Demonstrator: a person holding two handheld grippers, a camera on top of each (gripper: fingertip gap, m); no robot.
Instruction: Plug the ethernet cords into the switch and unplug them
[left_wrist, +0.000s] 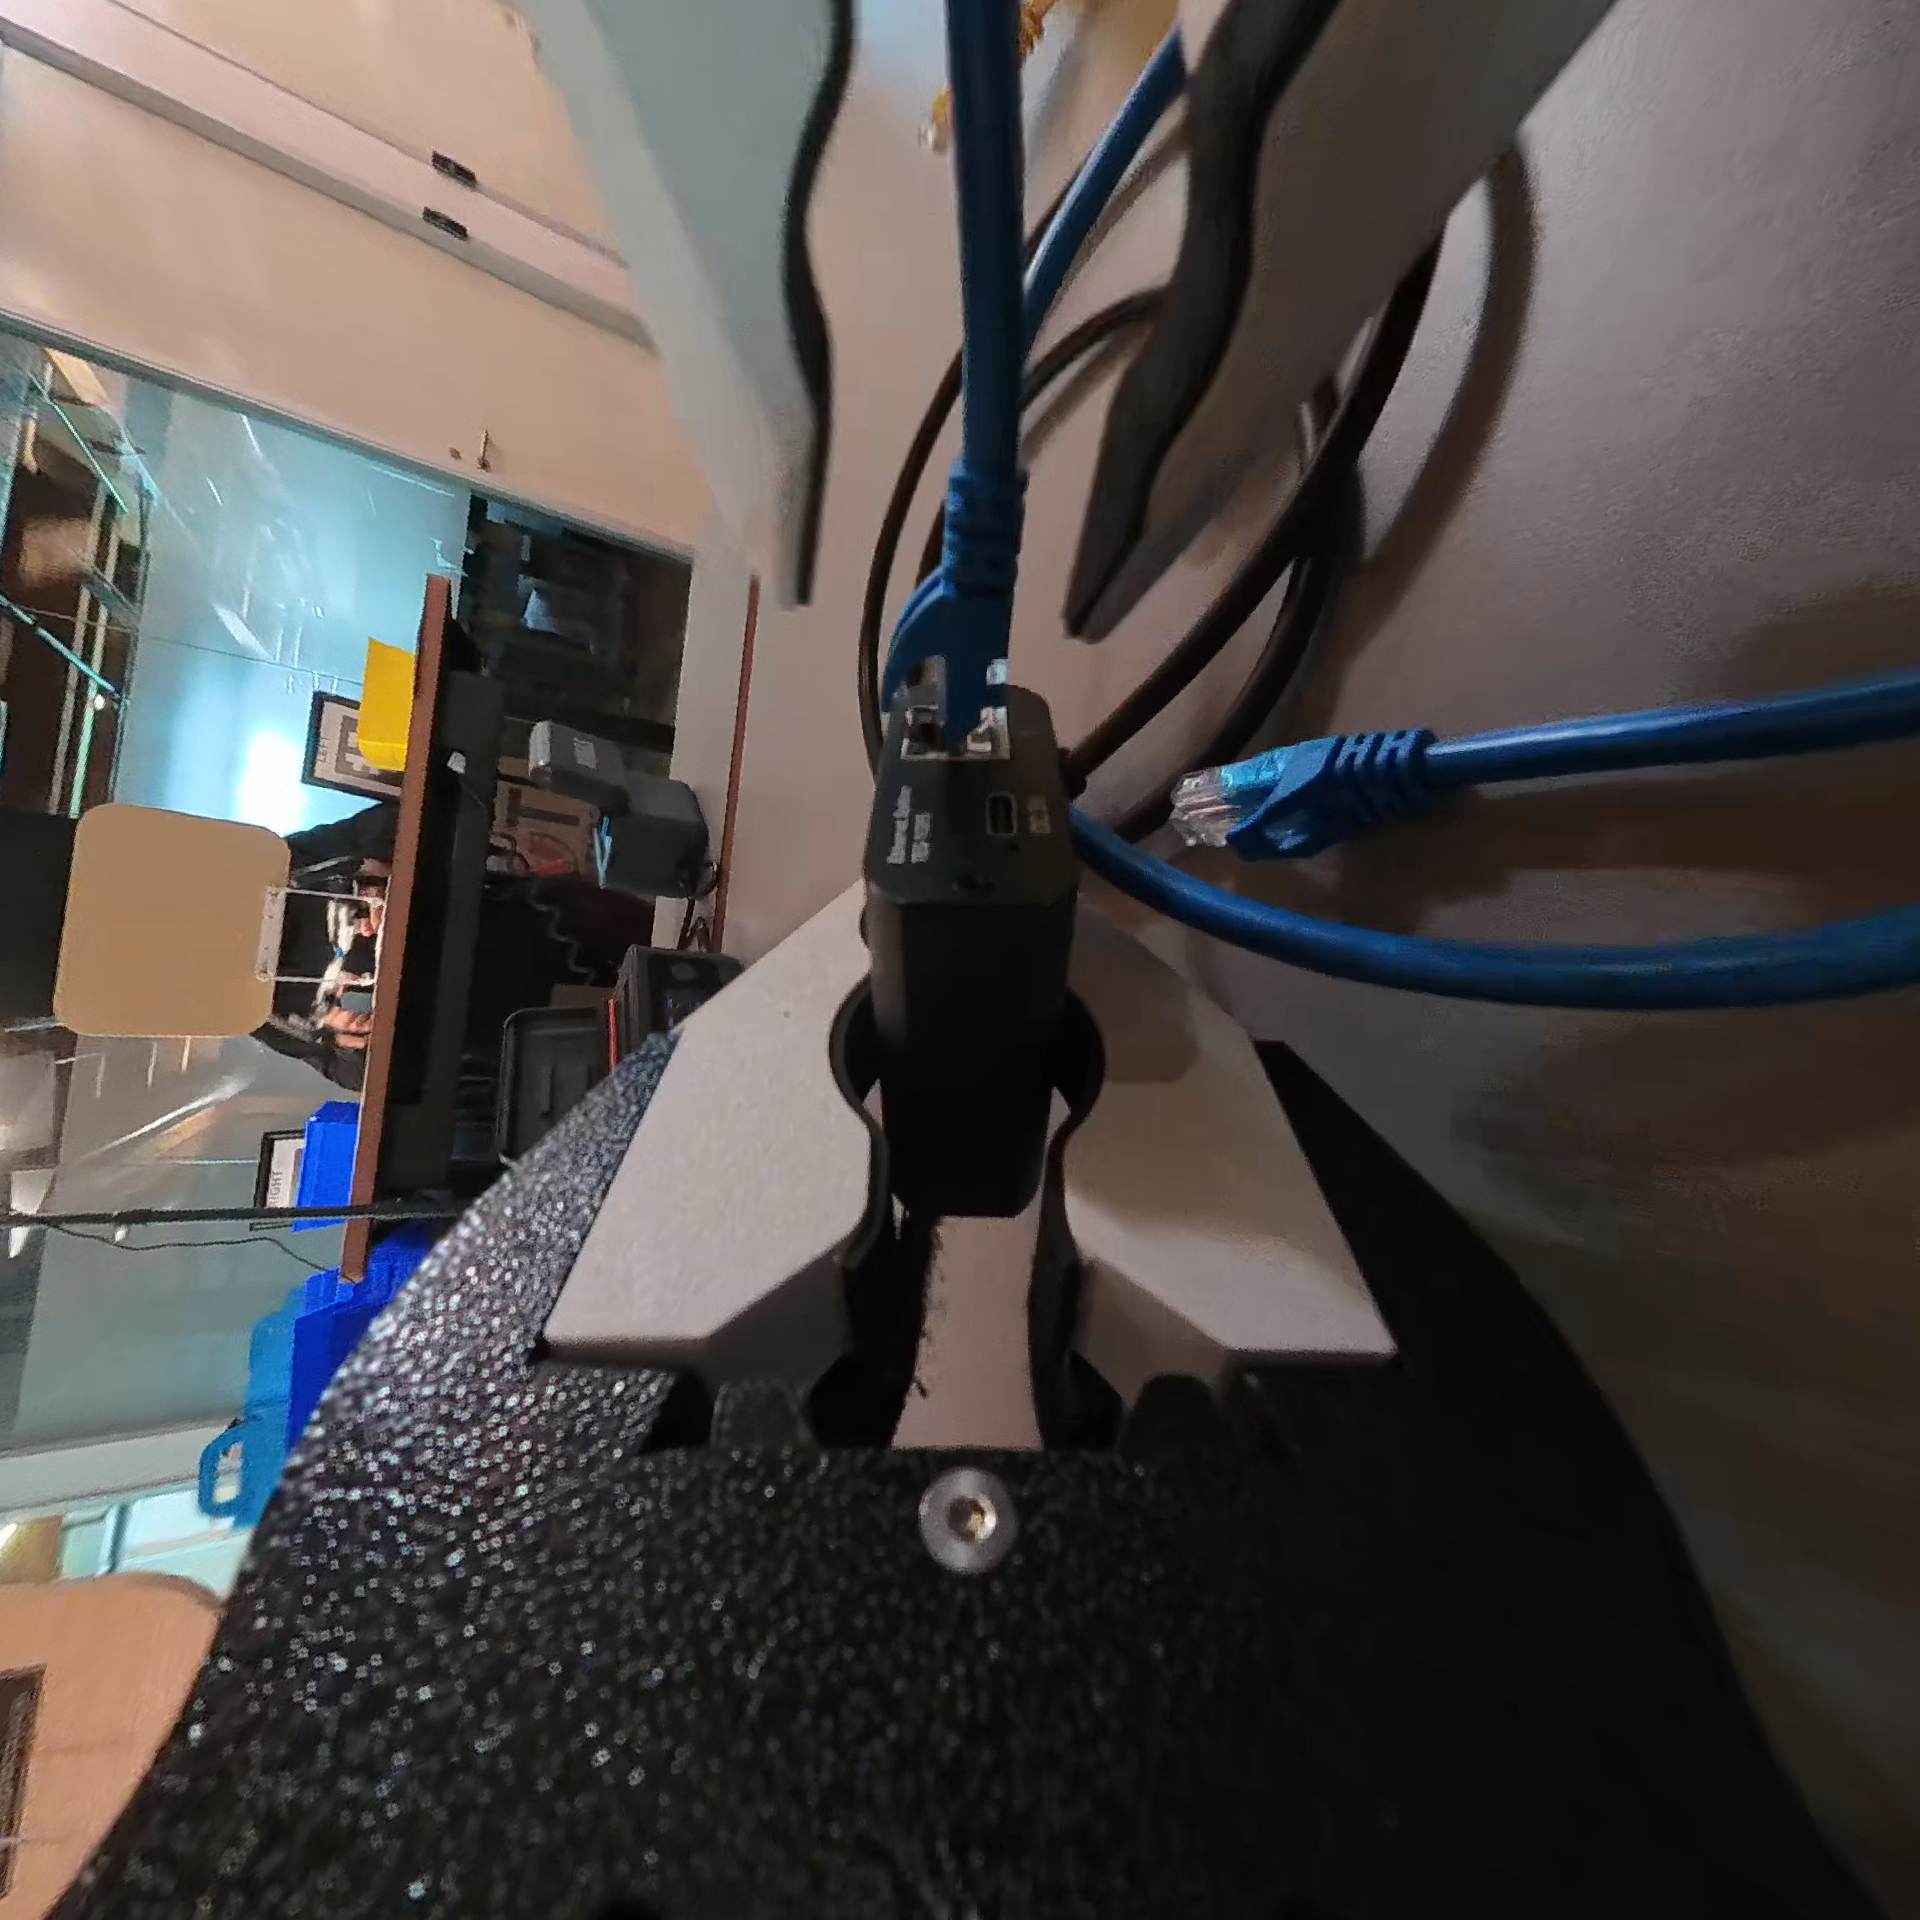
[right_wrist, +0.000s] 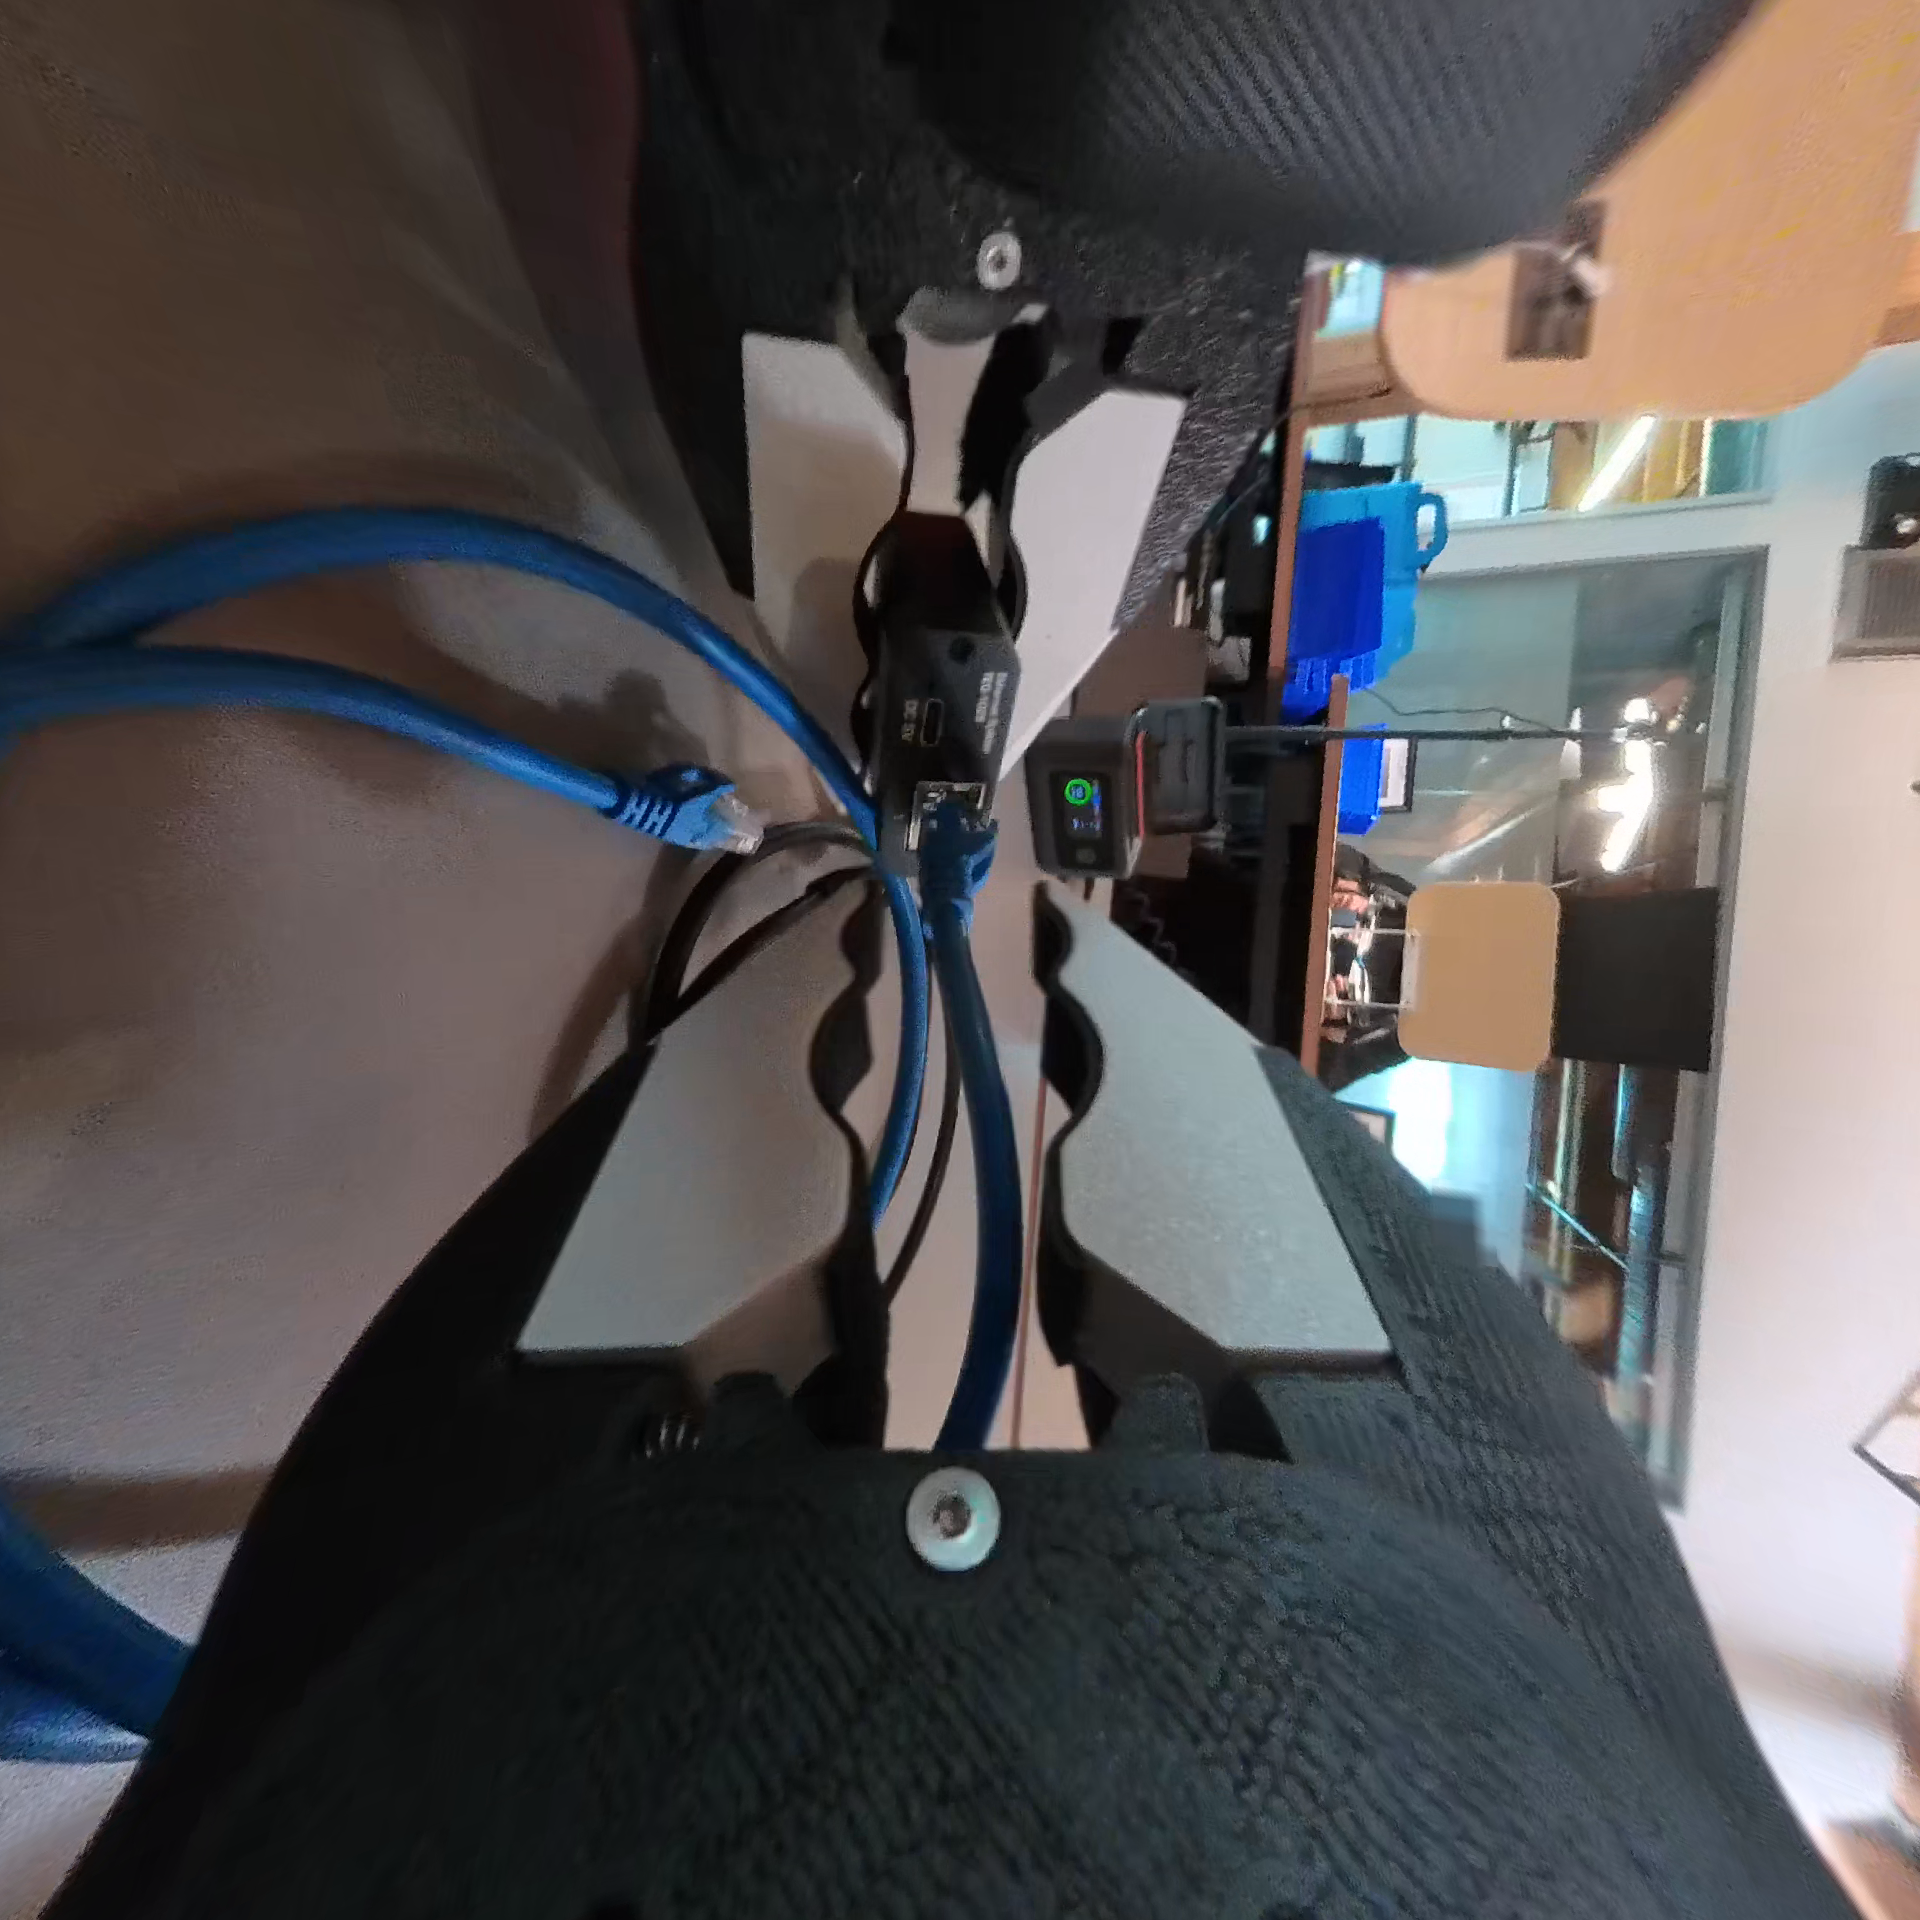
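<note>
While switch (left_wrist: 971, 935) sits pinched in left gripper (left_wrist: 971, 1091): right gripper (right_wrist: 961, 1039) spread around plugged blue cord (right_wrist: 971, 1039).
Close on boot (right_wrist: 951, 852), depress latch, pull straight; loose plug (left_wrist: 1247, 795) lying beside.

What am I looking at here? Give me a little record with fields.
Held item: small black switch
Holder: left gripper, shut on it
Plugged in: blue cord in the switch's end
Loose: second blue cord, plug free beside the switch
Right gripper: fingers open around the plugged cord
Surface: pale table
</note>
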